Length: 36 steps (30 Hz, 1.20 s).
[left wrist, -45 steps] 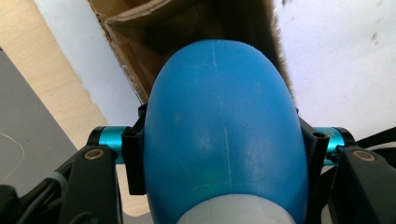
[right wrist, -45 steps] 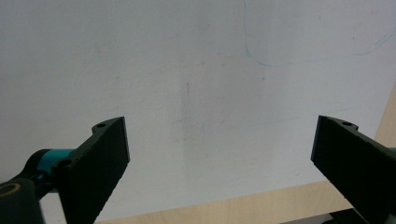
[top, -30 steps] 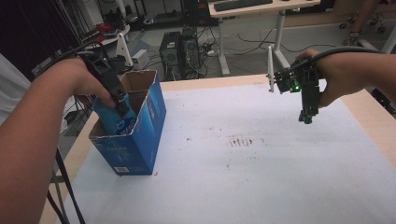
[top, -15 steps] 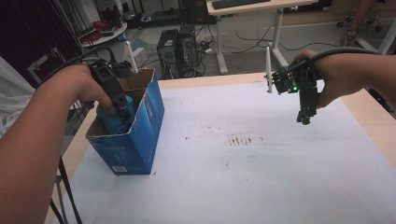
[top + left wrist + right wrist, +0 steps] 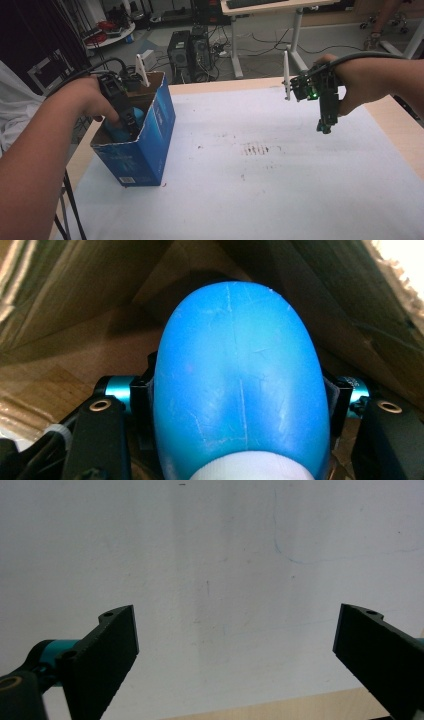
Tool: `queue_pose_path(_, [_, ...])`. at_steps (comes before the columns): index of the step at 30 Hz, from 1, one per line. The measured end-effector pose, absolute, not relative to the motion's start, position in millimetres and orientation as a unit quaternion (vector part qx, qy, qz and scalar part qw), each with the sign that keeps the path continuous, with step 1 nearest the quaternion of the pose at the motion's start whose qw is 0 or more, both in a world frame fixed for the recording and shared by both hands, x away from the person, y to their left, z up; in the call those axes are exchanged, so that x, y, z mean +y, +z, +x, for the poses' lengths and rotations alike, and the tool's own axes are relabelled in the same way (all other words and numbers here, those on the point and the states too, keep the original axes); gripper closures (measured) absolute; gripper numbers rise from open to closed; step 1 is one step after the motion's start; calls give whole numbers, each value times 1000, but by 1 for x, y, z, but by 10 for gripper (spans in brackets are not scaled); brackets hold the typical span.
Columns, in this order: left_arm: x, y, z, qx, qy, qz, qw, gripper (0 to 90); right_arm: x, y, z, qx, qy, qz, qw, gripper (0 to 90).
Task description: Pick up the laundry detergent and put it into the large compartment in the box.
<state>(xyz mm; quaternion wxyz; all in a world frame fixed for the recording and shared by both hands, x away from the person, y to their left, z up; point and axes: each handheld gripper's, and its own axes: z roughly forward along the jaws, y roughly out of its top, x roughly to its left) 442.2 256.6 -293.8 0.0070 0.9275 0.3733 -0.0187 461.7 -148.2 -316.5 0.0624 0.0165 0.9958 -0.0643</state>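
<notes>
Inside the blue cardboard box (image 5: 145, 150) at the table's left edge, the left gripper (image 5: 131, 122) clamps a blue bottle (image 5: 240, 380) pointing downward, while the right gripper (image 5: 325, 125) hangs spread, well apart

At your twelve o'clock, a white-legged desk (image 5: 295, 20); computer towers (image 5: 192, 50) and cables on grey floor (image 5: 260, 55).
</notes>
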Motion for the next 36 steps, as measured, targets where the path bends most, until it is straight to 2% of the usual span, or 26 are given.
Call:
queue_pose_path(17, [253,-294,443,369,-21,929,5,366,-147,-317,463,996,-61,14,62,34])
queue_pose_path(36, [253,-272,437,369,-3,929,10,281,-147,-315,461,996,-58,11,64,34])
